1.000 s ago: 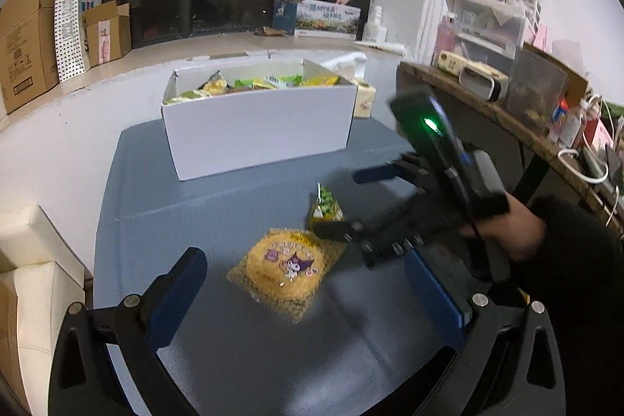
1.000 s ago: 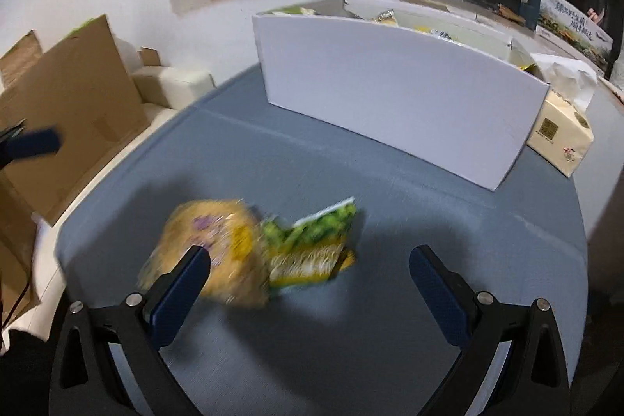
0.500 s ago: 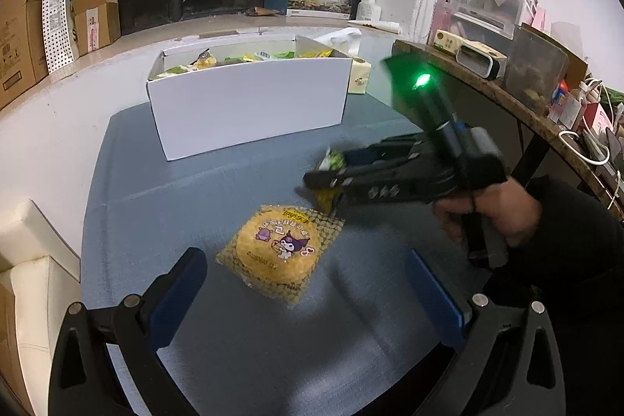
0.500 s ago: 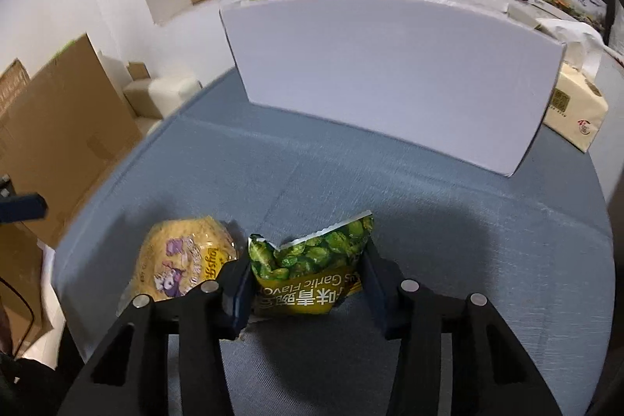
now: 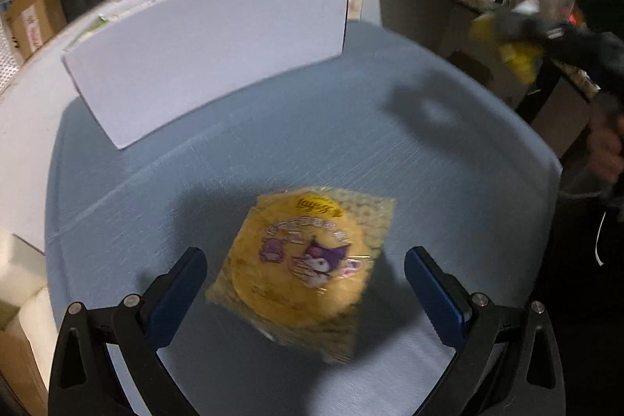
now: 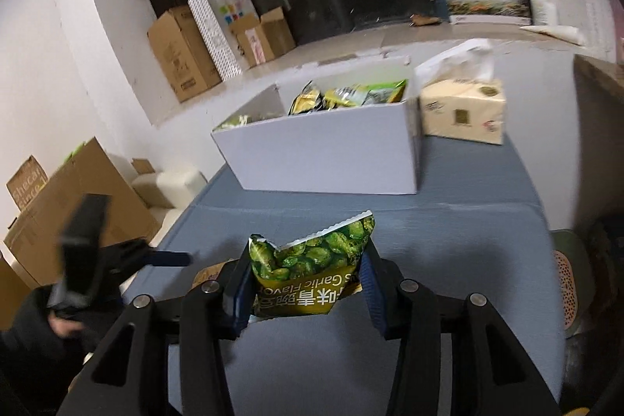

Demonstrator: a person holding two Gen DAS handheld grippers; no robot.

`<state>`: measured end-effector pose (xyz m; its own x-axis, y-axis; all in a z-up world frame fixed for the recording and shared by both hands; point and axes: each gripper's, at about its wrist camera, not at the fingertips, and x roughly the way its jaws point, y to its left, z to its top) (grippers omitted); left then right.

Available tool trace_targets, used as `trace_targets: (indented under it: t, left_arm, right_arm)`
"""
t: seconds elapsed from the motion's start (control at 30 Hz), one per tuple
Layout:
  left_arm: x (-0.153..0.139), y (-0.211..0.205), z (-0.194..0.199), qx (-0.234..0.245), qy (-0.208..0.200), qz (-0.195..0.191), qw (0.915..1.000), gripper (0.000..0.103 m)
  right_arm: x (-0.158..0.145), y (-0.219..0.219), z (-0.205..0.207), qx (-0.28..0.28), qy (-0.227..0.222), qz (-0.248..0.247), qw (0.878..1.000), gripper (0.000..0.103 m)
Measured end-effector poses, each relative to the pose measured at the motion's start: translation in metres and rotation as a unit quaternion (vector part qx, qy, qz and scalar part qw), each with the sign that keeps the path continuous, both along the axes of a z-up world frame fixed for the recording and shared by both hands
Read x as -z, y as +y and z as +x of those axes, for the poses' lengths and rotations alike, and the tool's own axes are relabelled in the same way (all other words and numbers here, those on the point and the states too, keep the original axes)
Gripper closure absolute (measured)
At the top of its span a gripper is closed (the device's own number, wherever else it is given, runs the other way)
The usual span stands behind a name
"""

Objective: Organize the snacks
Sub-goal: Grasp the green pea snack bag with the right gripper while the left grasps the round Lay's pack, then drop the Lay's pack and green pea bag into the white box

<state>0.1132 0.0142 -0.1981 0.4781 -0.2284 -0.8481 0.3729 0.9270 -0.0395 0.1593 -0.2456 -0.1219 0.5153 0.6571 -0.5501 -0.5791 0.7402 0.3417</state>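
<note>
Your right claw (image 6: 306,293) is closed on the green garlic-flavour snack bag (image 6: 312,273), its blue pads pressing both side edges, and it holds the bag in the air above the blue table (image 6: 448,229). The step in hand appears to be the carry to the white box (image 6: 323,158), which stands at the far side of the table, just beside a tissue box (image 6: 462,114), and already contains several packets. The next move calls for you to bring the bag over the near wall of the box before you open the claw; the bag is soft, so expect it to sag or swing.

Your left claw (image 5: 306,285) is wide open and holds nothing. It is positioned over the yellow round snack pack (image 5: 302,268), which lies flat on the table between its fingers. Whether the fingers touch the pack cannot be told. To grip this flat pack, lower the claw and close on its edges.
</note>
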Motion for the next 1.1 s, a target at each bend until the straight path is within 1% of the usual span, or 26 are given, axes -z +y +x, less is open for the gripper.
trace_targets:
  t: [0.03,0.13,0.17,0.2,0.23,0.27,0.33,0.4,0.47,0.5,0.6,0.67,0.8,0.87,1.0,1.07,1.1]
  left_arm:
    - [0.004,0.001,0.004,0.008,0.01,-0.005,0.9999,0.0]
    - [0.013,0.003,0.012,0.014,0.03,0.004,0.9994,0.0]
    - [0.015,0.003,0.015,0.016,0.038,-0.001,0.9991,0.0]
    - [0.016,0.004,0.016,0.014,0.037,-0.004,0.9992,0.001]
    - [0.016,0.006,0.017,0.013,0.032,-0.007,0.9994,0.003]
    - [0.015,0.006,0.017,0.012,0.03,-0.007,0.9995,0.009]
    - [0.01,0.01,0.018,0.004,0.024,-0.005,0.9997,0.024]
    - [0.007,0.016,0.019,-0.002,0.032,-0.026,0.9992,0.024]
    - [0.003,0.019,0.016,-0.01,0.022,-0.024,0.9994,0.024]
    - [-0.001,0.022,0.012,-0.017,0.015,-0.029,0.9993,0.024]
    - [-0.021,0.031,-0.001,-0.049,-0.02,-0.073,0.9959,0.024]
    - [-0.039,0.036,-0.009,-0.076,-0.051,-0.103,0.9904,0.024]
    - [-0.077,0.039,-0.009,-0.107,-0.108,-0.137,0.9789,0.024]
    - [-0.104,0.04,0.003,-0.113,-0.144,-0.149,0.9717,0.024]
    - [-0.153,0.041,0.047,-0.122,-0.193,-0.15,0.962,0.024]
    - [-0.174,0.042,0.074,-0.128,-0.209,-0.143,0.959,0.024]
    - [-0.183,0.044,0.095,-0.135,-0.215,-0.14,0.957,0.024]
  right_arm:
    - [-0.001,-0.004,-0.002,0.002,-0.001,0.002,1.0,0.052]
    - [-0.003,-0.014,-0.007,0.009,-0.001,0.006,1.0,0.051]
    - [-0.003,-0.016,-0.008,0.011,0.0,0.009,1.0,0.051]
    - [-0.003,-0.017,-0.008,0.011,0.002,0.01,1.0,0.051]
    - [-0.001,-0.016,-0.009,0.011,0.003,0.008,1.0,0.051]
    - [0.0,-0.014,-0.008,0.011,0.002,0.007,1.0,0.051]
    - [0.0,-0.013,-0.009,0.008,0.003,0.006,1.0,0.051]
    - [0.001,-0.009,-0.01,0.006,0.001,0.002,1.0,0.051]
    - [0.001,-0.006,-0.011,0.003,0.0,0.0,1.0,0.051]
    - [0.002,-0.005,-0.012,0.003,-0.002,-0.003,1.0,0.051]
    - [0.002,-0.001,-0.013,0.002,-0.004,-0.007,1.0,0.051]
    - [0.001,0.002,-0.012,0.002,-0.007,-0.011,1.0,0.051]
    - [-0.009,0.006,0.001,0.008,-0.01,-0.005,1.0,0.051]
    - [-0.018,0.011,0.011,0.007,-0.017,-0.002,1.0,0.051]
    - [-0.049,0.029,0.049,0.009,-0.04,0.006,0.999,0.051]
    - [-0.064,0.041,0.074,0.014,-0.042,0.012,0.999,0.051]
    - [-0.071,0.049,0.09,0.015,-0.047,0.013,0.999,0.051]
